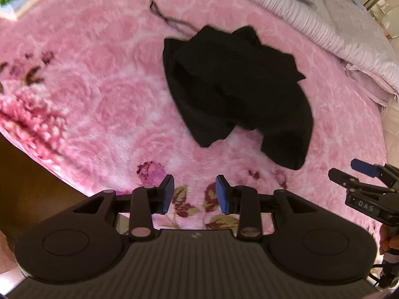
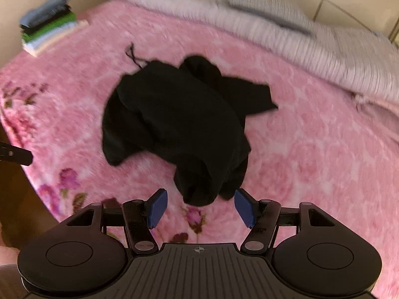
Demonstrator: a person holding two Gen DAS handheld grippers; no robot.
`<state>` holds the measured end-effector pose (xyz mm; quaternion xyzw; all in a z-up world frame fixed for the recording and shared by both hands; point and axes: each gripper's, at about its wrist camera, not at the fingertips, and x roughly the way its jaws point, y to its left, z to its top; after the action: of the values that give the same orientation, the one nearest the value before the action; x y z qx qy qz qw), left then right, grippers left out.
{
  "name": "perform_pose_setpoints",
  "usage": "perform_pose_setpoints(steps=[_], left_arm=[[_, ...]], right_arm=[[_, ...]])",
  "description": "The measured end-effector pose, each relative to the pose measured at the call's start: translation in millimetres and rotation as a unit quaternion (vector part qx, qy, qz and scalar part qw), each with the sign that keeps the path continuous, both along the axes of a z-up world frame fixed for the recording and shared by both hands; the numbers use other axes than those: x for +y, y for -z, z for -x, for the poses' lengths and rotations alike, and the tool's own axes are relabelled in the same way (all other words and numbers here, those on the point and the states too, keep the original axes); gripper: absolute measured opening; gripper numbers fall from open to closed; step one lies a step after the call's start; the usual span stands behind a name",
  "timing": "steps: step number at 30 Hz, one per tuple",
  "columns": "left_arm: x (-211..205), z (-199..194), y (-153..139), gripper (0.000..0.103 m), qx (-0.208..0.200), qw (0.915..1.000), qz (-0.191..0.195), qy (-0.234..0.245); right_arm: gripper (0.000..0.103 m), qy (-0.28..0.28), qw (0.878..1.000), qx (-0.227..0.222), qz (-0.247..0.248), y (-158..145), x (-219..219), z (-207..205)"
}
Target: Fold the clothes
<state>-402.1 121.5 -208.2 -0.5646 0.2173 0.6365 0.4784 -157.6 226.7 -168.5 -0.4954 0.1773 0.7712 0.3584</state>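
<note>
Lying crumpled in a heap on the pink bed (image 1: 104, 94), the black garment (image 1: 237, 94) sits just ahead of both grippers, the left gripper (image 1: 194, 194) and right gripper (image 2: 199, 208) each with fingers spread apart, grasping nothing, near folded clothes (image 2: 47, 25).
</note>
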Motion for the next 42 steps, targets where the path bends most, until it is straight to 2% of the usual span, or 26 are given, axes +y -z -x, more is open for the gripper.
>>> perform_pose_setpoints(steps=[6,9,13,14,15,17,19,21,22,23,24,25,27,28,29,31,32,33,34,35,36,38,39,40,41,42], left_arm=[[18.7,33.9,55.3,0.032,-0.036,0.9988,0.032,0.009],[31.4,44.0,77.7,0.032,-0.042,0.9979,0.043,0.022],[47.0,53.0,93.7,0.032,-0.042,0.9972,0.049,0.038],[50.4,55.0,95.0,0.032,-0.041,0.997,0.051,0.043],[53.7,57.0,95.1,0.032,-0.039,0.9967,0.052,0.049],[60.1,60.8,95.3,0.032,-0.034,0.9961,0.054,0.061],[67.7,65.4,91.5,0.032,-0.03,0.9957,0.052,0.071],[75.9,69.8,86.4,0.032,-0.025,0.9953,0.047,0.081],[80.7,71.5,83.3,0.032,-0.022,0.995,0.044,0.087],[86.1,73.0,79.9,0.032,-0.019,0.9947,0.04,0.093],[91.7,73.7,76.6,0.031,-0.015,0.9943,0.036,0.1],[97.1,73.9,72.8,0.031,-0.011,0.9939,0.031,0.105],[107.6,72.3,62.6,0.031,-0.003,0.9933,0.016,0.114],[112.1,70.3,57.6,0.031,-0.001,0.993,0.009,0.118],[116.6,68.3,52.6,0.031,0.002,0.9927,0.001,0.121],[123.1,61.2,45.7,0.031,0.004,0.9922,-0.008,0.124],[125.4,55.8,43.6,0.031,0.003,0.992,-0.011,0.126],[126.6,50.0,43.2,0.031,0.002,0.9918,-0.013,0.127],[127.2,42.7,44.6,0.031,0.001,0.9915,-0.012,0.13],[127.7,34.4,46.7,0.031,0.0,0.9912,-0.009,0.132],[127.4,25.5,49.7,0.031,0.0,0.9911,-0.005,0.133],[124.8,6.9,57.5,0.031,0.001,0.9913,0.007,0.132],[122.7,-2.8,61.8,0.031,0.001,0.9914,0.015,0.13],[121.1,-13.6,66.3,0.031,-0.001,0.9912,0.021,0.131],[119.8,-25.0,70.9,0.031,-0.003,0.9907,0.027,0.133],[118.1,-34.7,73.7,0.031,-0.004,0.9902,0.03,0.136]], right_arm=[[0.063,0.006,0.998,-0.047,-0.027,53.7,21.4,24.4],[0.063,-0.019,0.993,-0.082,-0.077,81.3,34.0,39.3],[0.063,-0.055,0.987,-0.118,-0.097,115.0,50.6,52.3],[0.057,-0.061,0.987,-0.113,-0.095,116.5,53.1,53.1],[0.011,-0.067,0.988,-0.105,-0.093,117.1,55.4,53.3],[0.007,-0.03,0.997,-0.029,-0.061,94.0,64.0,44.6],[0.006,0.014,0.998,0.054,-0.025,68.0,73.0,34.8],[0.006,0.067,0.987,0.148,0.01,38.5,81.5,19.8],[0.006,0.1,0.973,0.204,0.027,20.9,85.3,8.2],[0.006,0.149,0.951,0.267,0.039,5.6,89.7,-10.6],[0.006,0.202,0.92,0.331,0.05,-9.2,94.3,-31.5],[0.006,0.259,0.881,0.391,0.056,-19.6,97.3,-55.6],[0.006,0.389,0.775,0.495,0.057,-27.8,92.2,-112.3],[0.006,0.454,0.713,0.532,0.049,-25.3,80.0,-141.2],[0.006,0.517,0.642,0.565,0.041,-21.8,65.9,-170.7],[0.006,0.639,0.511,0.574,0.017,-9.3,24.6,-221.7],[0.007,0.694,0.471,0.544,0.015,-3.1,5.3,-245.2],[0.011,0.722,0.498,0.479,0.03,1.2,-2.4,-264.3],[0.016,0.738,0.539,0.402,0.048,5.1,-7.0,-282.2],[0.029,0.734,0.591,0.327,0.073,10.1,-7.3,-291.6],[0.041,0.706,0.653,0.26,0.088,17.0,-6.2,-291.0],[0.046,0.622,0.766,0.123,0.11,31.7,-3.8,-285.4],[0.047,0.56,0.821,0.057,0.097,36.8,-4.5,-271.0],[0.047,0.493,0.866,0.012,0.075,41.0,-3.7,-256.3],[0.049,0.426,0.903,-0.016,0.051,45.1,-2.4,-242.2],[0.051,0.368,0.929,-0.029,0.033,51.5,-0.8,-227.8]])
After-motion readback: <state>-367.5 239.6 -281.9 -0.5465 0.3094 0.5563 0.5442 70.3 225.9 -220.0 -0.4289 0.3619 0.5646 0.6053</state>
